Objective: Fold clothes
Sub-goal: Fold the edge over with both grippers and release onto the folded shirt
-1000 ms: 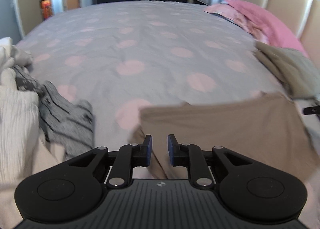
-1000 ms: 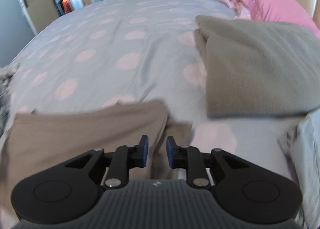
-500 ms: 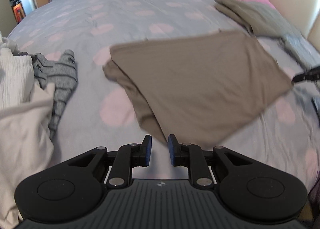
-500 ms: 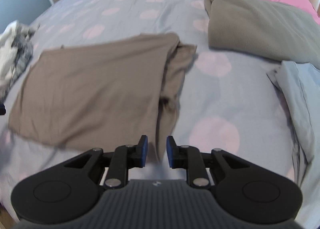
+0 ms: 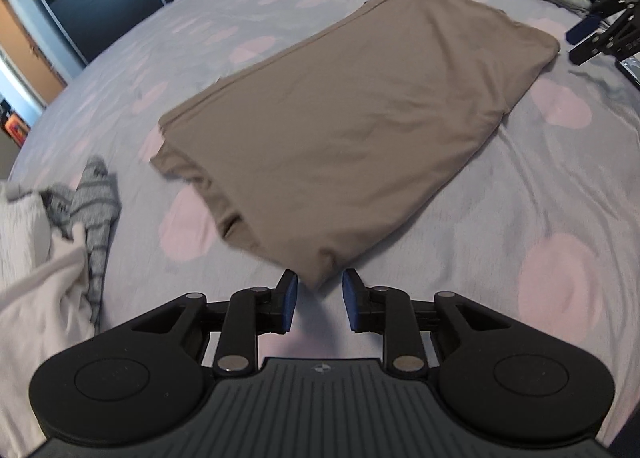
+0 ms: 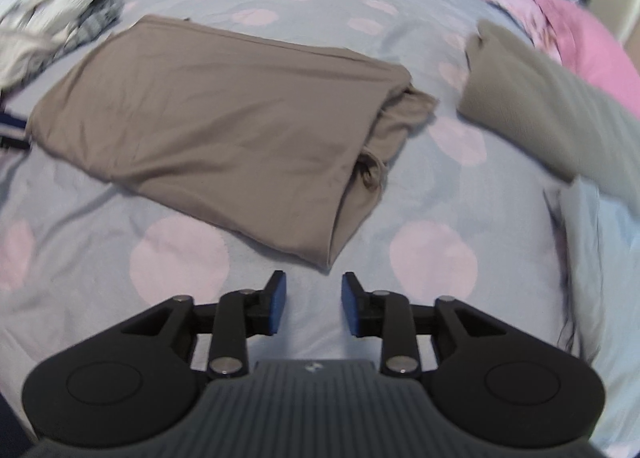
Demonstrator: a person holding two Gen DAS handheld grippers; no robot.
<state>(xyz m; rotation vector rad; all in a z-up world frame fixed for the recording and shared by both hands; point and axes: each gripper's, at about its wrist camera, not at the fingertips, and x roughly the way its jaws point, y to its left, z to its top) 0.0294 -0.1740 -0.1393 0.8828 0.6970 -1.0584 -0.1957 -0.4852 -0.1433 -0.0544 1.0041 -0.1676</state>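
Cloth [image 5: 360, 118], taupe, soft, folded roughly rectangular

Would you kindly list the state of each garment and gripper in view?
Brown garment: folded over, lying flat on the bed.
Left gripper: open, jaws just opening, at the garment's corner.
Right gripper: open, jaws just opening, nothing between them.
Grey-green garment: folded.
Striped clothes: crumpled, unfolded.

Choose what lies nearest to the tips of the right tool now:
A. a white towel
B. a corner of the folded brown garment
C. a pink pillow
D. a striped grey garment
B: a corner of the folded brown garment lies just ahead of the open right tool.
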